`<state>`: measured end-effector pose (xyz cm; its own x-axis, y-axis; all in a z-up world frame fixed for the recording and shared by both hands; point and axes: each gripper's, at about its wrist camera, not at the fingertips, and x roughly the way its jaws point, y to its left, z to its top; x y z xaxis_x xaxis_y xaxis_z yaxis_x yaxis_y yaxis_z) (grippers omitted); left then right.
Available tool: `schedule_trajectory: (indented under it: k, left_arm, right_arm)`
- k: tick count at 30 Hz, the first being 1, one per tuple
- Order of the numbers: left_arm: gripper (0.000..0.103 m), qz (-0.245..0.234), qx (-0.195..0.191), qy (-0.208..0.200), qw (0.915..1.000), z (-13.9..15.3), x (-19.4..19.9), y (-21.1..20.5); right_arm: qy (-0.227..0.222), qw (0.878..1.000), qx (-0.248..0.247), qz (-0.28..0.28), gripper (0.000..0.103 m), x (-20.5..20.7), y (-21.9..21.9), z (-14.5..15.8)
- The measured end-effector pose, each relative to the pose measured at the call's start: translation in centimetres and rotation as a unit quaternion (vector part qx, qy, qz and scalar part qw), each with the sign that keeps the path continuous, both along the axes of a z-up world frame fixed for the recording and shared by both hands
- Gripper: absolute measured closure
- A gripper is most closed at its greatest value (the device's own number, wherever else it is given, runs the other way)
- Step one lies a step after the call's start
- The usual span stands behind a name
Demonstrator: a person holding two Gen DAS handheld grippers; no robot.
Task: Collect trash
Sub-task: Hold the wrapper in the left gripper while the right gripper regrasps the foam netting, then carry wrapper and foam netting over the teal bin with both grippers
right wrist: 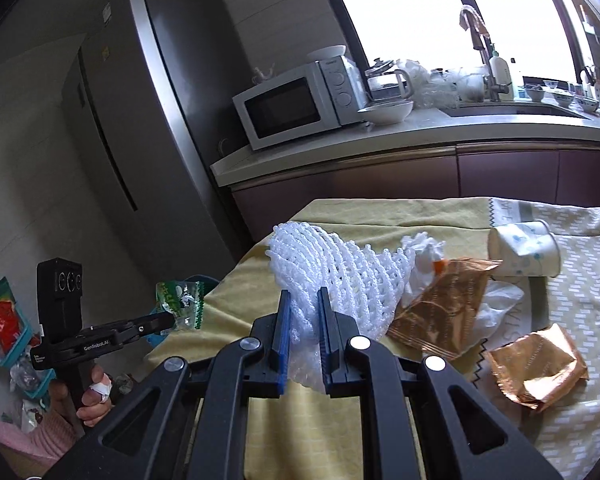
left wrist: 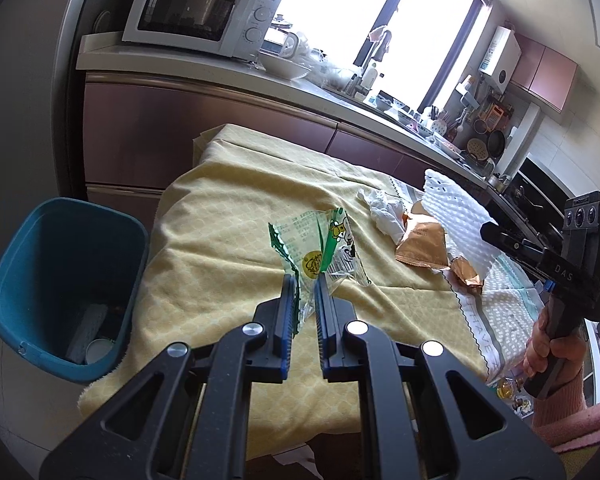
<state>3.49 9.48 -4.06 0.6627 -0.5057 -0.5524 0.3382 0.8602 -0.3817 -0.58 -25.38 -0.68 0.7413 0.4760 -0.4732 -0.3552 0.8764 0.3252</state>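
Left gripper (left wrist: 304, 280): jaws pinching a clear green-printed snack wrapper (left wrist: 320, 248), held up off the yellow cloth (left wrist: 220, 216) that covers the worktop. Same wrapper (right wrist: 180, 300) seen from the right wrist view, sticking out of the left gripper's tip, beyond the worktop's left edge.

Right gripper (right wrist: 303, 300): jaws pinching a white foam fruit net (right wrist: 340, 272); the net fans out ahead of the fingers, above the cloth. In the left wrist view the net (left wrist: 456, 212) hangs from the right gripper's tip over the other litter.

Blue bin (left wrist: 60, 280): on the floor, just beside the worktop's left edge, below and left of the held wrapper. White items lie in its bottom; what they are I cannot tell.

On the worktop:
- 2 copper foil packets, one larger (right wrist: 440, 308) just right of the net, one smaller (right wrist: 536, 368) nearer the camera on a patterned white cloth (right wrist: 588, 320).
- Crumpled white tissue (right wrist: 424, 256) behind the larger packet, touching it.
- Paper cup (right wrist: 524, 252) lying on its side, far right.

Background: microwave (right wrist: 296, 108) on the kitchen counter, fridge (right wrist: 152, 120) to its left.
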Motion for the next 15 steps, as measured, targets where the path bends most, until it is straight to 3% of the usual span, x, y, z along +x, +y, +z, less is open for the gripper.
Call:
schedule_trajectory:
  k: [15]
  left_arm:
    - [0.092,0.094,0.020,-0.010,0.9953,0.8,-1.6,7.3]
  right_arm:
    - [0.018,0.987,-0.016,0.161,0.091,4.3,12.5,-0.6]
